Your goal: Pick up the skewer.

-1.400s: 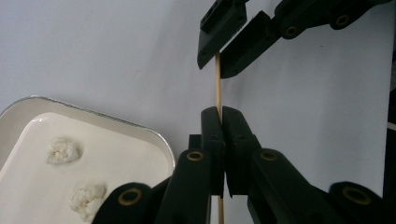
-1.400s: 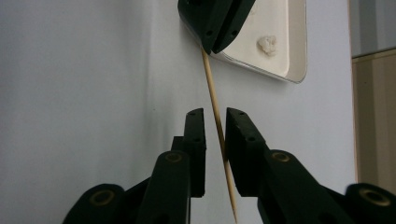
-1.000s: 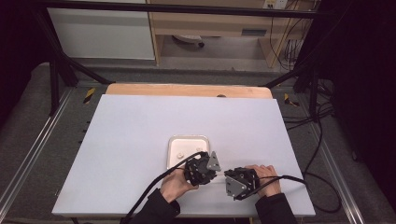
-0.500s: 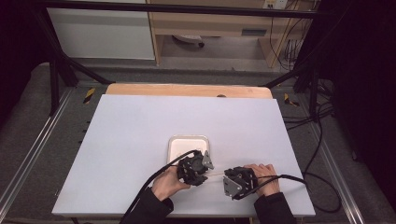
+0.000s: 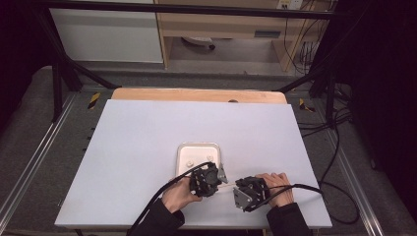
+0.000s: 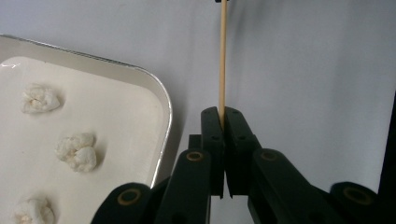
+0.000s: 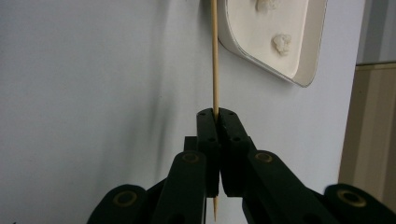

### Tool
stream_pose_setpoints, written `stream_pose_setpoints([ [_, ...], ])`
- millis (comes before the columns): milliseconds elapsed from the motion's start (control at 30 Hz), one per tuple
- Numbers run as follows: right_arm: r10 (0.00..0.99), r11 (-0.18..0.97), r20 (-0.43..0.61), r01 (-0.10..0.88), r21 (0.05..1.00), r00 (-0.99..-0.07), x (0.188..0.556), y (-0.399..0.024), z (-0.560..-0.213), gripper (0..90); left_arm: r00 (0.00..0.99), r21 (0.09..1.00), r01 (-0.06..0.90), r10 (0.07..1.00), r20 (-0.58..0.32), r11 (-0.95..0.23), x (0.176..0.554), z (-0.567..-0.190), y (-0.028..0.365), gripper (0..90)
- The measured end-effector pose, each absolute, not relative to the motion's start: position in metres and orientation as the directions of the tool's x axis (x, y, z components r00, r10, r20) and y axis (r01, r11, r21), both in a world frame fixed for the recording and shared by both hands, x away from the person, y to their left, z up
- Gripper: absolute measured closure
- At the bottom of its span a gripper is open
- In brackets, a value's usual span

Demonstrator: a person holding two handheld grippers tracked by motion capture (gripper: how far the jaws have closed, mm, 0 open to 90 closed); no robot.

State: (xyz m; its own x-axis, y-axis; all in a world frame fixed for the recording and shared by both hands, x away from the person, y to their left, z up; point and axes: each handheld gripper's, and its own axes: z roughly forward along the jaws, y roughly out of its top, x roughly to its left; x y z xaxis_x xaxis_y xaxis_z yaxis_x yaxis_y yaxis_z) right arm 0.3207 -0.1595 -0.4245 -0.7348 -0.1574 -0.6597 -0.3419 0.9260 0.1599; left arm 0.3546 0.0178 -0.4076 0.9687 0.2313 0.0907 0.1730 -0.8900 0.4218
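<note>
A thin wooden skewer [image 5: 227, 186] spans the short gap between my two grippers, just off the near right corner of a white tray [image 5: 183, 156]. My left gripper [image 6: 223, 119] is shut on one end of the skewer [image 6: 222, 65]. My right gripper [image 7: 216, 116] is shut near the other end of the skewer [image 7: 215, 56], and a short pointed tip sticks out behind its jaws. Small white fluffy lumps [image 6: 77, 151] lie in the tray [image 6: 161, 100]. In the high view the left gripper [image 5: 220, 183] sits at the tray's near edge, with the right gripper [image 5: 238, 189] just beside it.
The white table top [image 5: 137, 142] stretches wide to the left and beyond the tray. A wooden board edge [image 5: 196, 95] runs along the far side. Cables [image 5: 314, 188] trail off to the right, and metal rails flank the table.
The left gripper has turned slightly beside the tray's near edge. The right hand has hardly moved.
</note>
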Motion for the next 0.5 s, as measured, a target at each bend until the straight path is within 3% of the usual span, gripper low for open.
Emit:
stream_pose_setpoints([
  [233,-0.112,0.929,-0.654,-0.313,0.199,-0.748,0.32,-0.16,-0.423,86.1,0.968,0.44,0.171,0.234,0.092,-0.881,0.352,-0.407,0.02,87.9],
  [500,0.068,0.911,-0.623,-0.205,0.357,-0.779,0.323,-0.167,-0.415,64.7,0.957,0.485,0.204,0.278,0.084,-0.85,0.352,-0.408,0.033,87.9],
])
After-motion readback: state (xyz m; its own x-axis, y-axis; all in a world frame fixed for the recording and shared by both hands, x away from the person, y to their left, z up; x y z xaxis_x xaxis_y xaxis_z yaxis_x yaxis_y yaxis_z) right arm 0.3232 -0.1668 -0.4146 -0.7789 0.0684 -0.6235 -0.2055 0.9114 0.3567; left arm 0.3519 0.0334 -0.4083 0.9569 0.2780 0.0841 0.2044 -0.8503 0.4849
